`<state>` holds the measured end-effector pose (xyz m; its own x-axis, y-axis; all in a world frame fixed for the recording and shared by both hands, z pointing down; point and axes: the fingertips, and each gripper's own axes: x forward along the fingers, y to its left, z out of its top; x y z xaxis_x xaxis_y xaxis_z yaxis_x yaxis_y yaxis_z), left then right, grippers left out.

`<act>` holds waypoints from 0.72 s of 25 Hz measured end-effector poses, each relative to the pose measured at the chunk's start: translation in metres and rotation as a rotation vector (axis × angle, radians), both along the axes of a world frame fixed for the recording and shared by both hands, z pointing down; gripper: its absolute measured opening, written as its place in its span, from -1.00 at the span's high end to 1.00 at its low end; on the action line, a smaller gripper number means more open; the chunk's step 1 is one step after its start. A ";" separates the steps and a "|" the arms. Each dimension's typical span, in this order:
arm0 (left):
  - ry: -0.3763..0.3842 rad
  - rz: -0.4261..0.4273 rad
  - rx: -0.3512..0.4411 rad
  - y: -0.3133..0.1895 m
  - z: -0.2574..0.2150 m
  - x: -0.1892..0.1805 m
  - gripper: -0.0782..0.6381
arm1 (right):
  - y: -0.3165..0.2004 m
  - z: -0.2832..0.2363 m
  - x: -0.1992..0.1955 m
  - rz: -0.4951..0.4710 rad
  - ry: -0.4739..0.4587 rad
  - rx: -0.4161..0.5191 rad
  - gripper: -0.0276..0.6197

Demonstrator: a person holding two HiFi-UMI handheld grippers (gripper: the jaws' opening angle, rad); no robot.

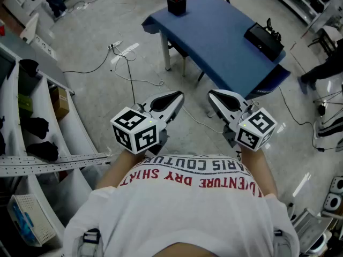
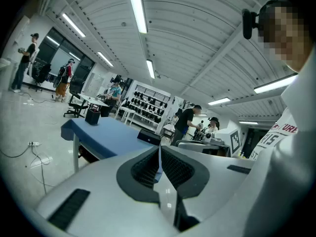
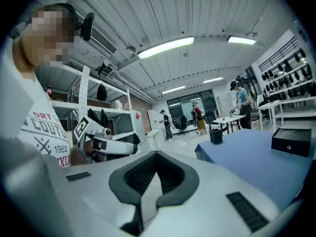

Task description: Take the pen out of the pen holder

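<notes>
The black pen holder stands at the far end of the blue table, well ahead of both grippers. It also shows small in the left gripper view and the right gripper view. I cannot make out a pen in it at this distance. My left gripper and right gripper are held close to my body, side by side over the floor, short of the table. Both are shut with nothing between the jaws.
A black box lies on the table's right side. White shelving runs along the left. Cables and a power strip lie on the floor left of the table. Several people stand at benches in the background.
</notes>
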<state>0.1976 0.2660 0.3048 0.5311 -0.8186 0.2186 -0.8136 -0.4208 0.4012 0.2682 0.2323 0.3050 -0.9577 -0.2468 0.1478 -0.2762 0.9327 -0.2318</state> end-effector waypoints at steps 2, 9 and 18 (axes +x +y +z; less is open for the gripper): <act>0.001 -0.005 -0.005 0.002 0.002 -0.004 0.67 | 0.001 0.001 -0.002 0.004 0.002 -0.003 0.84; -0.004 -0.002 0.001 -0.001 -0.001 -0.019 0.67 | -0.009 -0.004 -0.012 0.054 0.000 0.018 0.84; -0.015 -0.002 0.027 -0.004 -0.005 -0.057 0.67 | -0.018 -0.016 -0.047 0.074 -0.018 0.076 0.09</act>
